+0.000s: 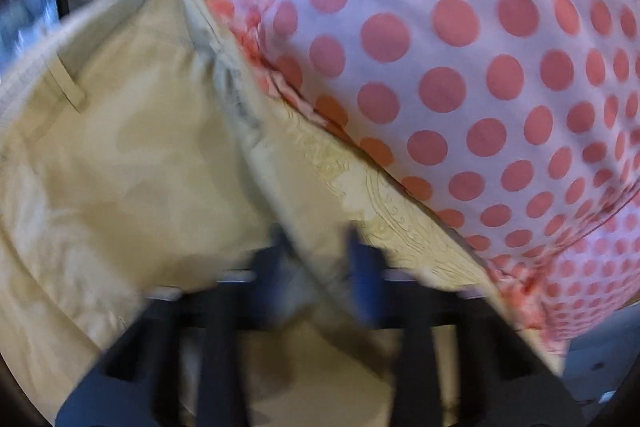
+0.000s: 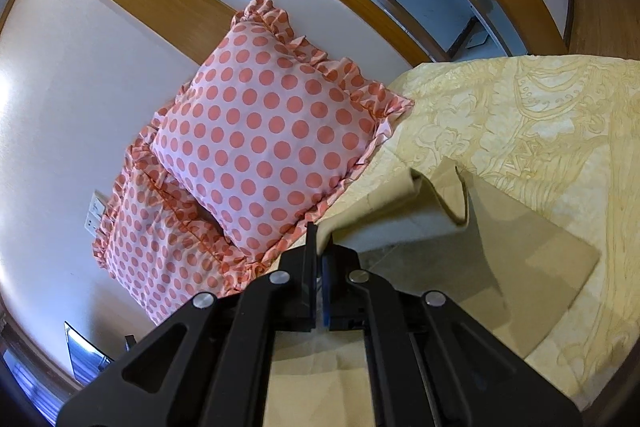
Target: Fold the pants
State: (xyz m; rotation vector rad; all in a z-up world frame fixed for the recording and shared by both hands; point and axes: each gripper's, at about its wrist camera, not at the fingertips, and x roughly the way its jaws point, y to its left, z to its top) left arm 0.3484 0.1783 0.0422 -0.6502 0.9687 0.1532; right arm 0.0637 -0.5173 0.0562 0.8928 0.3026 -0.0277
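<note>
**Both grippers pinching the pants, mid-lift over the bed**

The right gripper (image 2: 319,254), low in the centre of the right wrist view, has its fingers drawn narrow onto an edge of the beige pants (image 2: 440,223); the cloth rises from the pinch, peaks in a fold right of centre, and runs down to a flat panel lying on the yellow patterned bedspread (image 2: 540,115) at lower right. In the left wrist view the left gripper (image 1: 320,247) sits at lower centre, blurred; its blue-padded fingers (image 1: 366,267) stand on either side of a ridge of the same pants (image 1: 120,147), which fill the left half of the frame with a belt loop at upper left; the jaws look closed on that ridge, though the blur keeps this from being certain.

Two polka-dot pillows (image 2: 272,131) lie in the left and centre of the right view, the upper one just beside the held cloth; in the left view one pillow (image 1: 460,67) fills the upper right.

Judged risks: the right pinch holds only a thin edge, so a sharp pull could slip it free; uneven travel of the two grippers would skew the fold and leave the edges misaligned; swinging the cloth toward the pillows could drape it over them or drag it against their ruffles.
</note>
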